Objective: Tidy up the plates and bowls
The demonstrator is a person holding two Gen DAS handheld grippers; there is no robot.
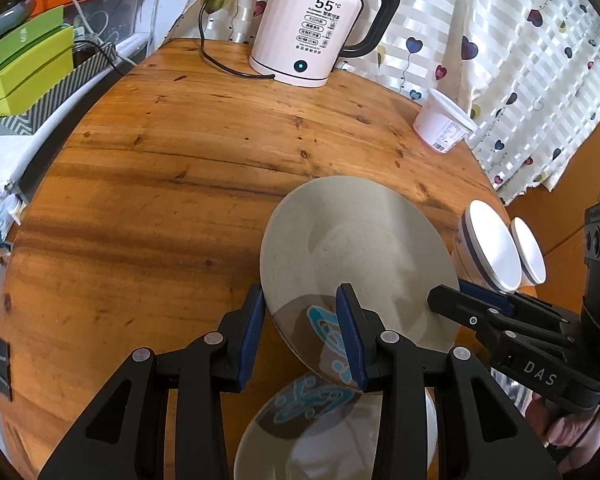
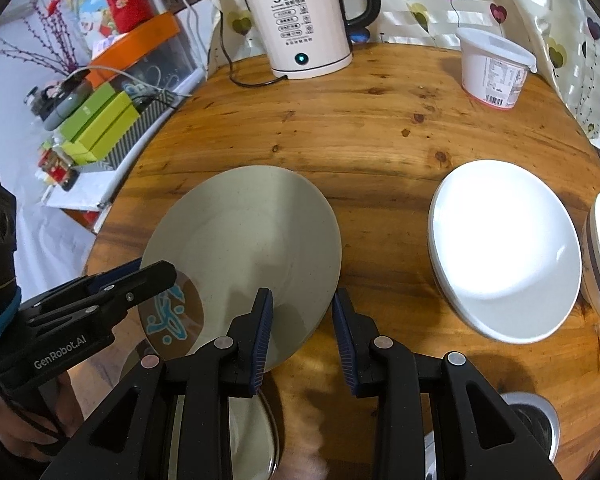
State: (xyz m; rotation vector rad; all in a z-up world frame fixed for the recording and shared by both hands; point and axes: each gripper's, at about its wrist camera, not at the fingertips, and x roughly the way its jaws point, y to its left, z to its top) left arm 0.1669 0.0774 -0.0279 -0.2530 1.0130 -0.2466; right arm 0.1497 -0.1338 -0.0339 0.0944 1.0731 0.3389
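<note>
A grey plate (image 1: 360, 256) with a brown patch and blue motif is held tilted above the wooden table (image 1: 160, 184); it also shows in the right wrist view (image 2: 244, 240). My left gripper (image 1: 300, 336) has its jaws apart astride the plate's near-left rim. My right gripper (image 2: 302, 340) has its jaws apart around the plate's right rim. A second plate (image 1: 332, 432) with the same motif lies below. White bowls (image 2: 504, 248) sit to the right, and they show in the left wrist view (image 1: 492, 248).
A white kettle (image 1: 308, 28) with a black cord stands at the back of the table. A white tub (image 2: 494, 70) stands at the back right. Boxes and clutter (image 1: 20, 64) lie off the table's left edge. A metal drain-like ring (image 2: 532, 424) shows at bottom right.
</note>
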